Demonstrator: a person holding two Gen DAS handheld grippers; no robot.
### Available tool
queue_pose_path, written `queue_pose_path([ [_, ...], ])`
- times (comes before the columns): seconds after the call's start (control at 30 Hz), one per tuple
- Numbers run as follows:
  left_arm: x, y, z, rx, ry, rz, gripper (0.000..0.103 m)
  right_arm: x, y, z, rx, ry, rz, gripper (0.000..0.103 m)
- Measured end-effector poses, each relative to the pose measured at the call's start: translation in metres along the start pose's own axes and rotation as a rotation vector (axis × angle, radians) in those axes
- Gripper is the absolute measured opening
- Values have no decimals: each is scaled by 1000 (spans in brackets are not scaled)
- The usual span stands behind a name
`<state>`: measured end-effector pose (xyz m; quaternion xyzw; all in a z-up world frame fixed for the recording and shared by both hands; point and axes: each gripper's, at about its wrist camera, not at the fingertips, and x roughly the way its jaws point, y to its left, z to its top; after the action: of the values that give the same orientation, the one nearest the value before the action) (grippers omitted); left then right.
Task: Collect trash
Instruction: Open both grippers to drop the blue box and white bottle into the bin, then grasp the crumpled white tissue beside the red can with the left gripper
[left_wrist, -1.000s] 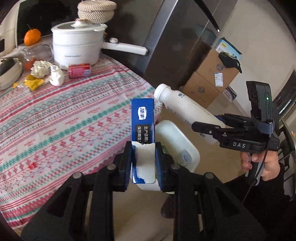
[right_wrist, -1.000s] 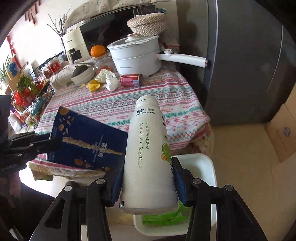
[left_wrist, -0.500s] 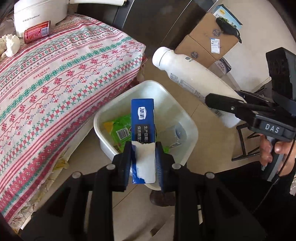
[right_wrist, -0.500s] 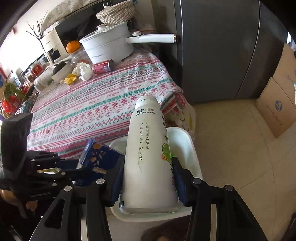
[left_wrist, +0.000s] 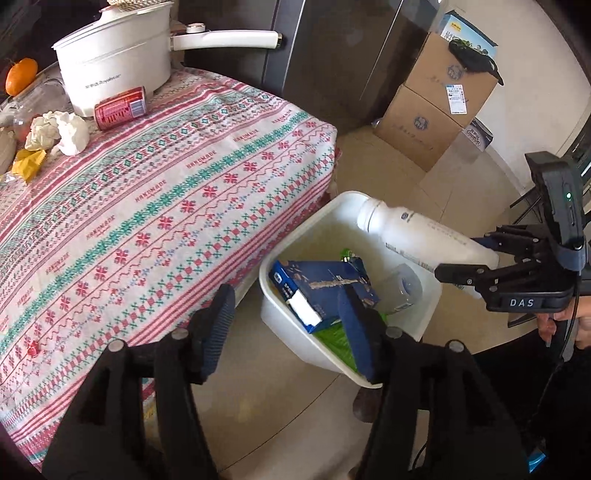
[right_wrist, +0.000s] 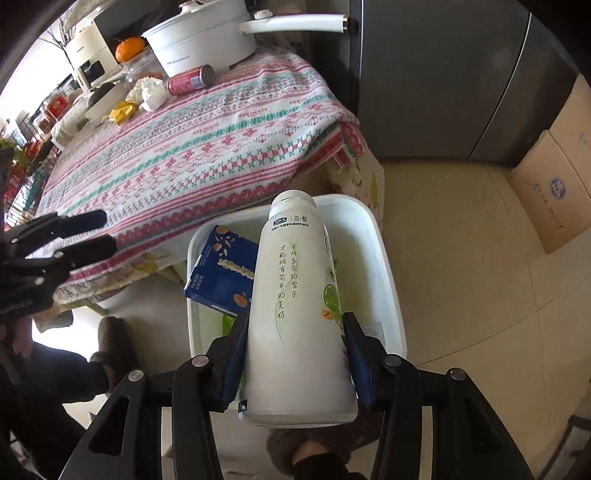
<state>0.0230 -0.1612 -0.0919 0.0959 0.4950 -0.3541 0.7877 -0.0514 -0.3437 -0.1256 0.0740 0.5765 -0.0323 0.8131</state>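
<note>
1. Since a second ago the blue carton (left_wrist: 325, 291) has left the left hand-held gripper (left_wrist: 291, 325) and now lies tilted in the white bin (left_wrist: 280, 317), lower centre of the left view; both hand-held grippers have dropped from surface height to just over the bin.
2. Left hand-held gripper: jaws opening, spread, nothing between them.
3. Right hand-held gripper (right_wrist: 295, 354): pinching the white bottle (right_wrist: 299, 306) near its base, cap pointing away over the bin.
4. Risks, as I judge them: the bottle is smooth, round plastic, so it may roll off the slanted carton and over the low rim on release. The carton leans on the near wall, so a falling bottle could knock it out. The light bin might slide on the glossy tiled floor.
5. Materials: stiff printed carton with square edges; rigid bin with rounded corners, holding a green wrapper (left_wrist: 336, 339) and a clear cup (left_wrist: 404, 288).
6. Upper left, on the woven patterned surface (left_wrist: 177, 206): a red can (left_wrist: 120, 108), crumpled tissues (left_wrist: 59, 131) and a yellow wrapper (left_wrist: 27, 162), not yet collected.
</note>
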Motion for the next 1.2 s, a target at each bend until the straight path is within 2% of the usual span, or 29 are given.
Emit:
queue_pose_path([
  [0.2, -5, 14, 4, -6, -19, 43, 67, 28, -2, -4, 2, 99, -62, 50],
  [0.33, -10, 20, 2, -5, -28, 70, 70, 40, -8, 0, 34, 121, -71, 51],
  [0.4, -13, 22, 1, -2, -36, 89, 74, 39, -11, 3, 54, 115, -74, 51],
  [0.47, -16, 24, 0, 1, -42, 102, 75, 34, -10, 7, 66, 97, -69, 60],
  [0.53, -18, 27, -1, 4, -46, 117, 77, 27, -7, 11, 66, 72, -67, 63],
  [0.83, -26, 47, -4, -20, -48, 179, 82, 14, 20, 29, 13, -1, -71, 69],
  [1.2, -48, 118, 1, -164, -76, 276, 82, -2, 55, 66, -21, -117, -51, 76],
])
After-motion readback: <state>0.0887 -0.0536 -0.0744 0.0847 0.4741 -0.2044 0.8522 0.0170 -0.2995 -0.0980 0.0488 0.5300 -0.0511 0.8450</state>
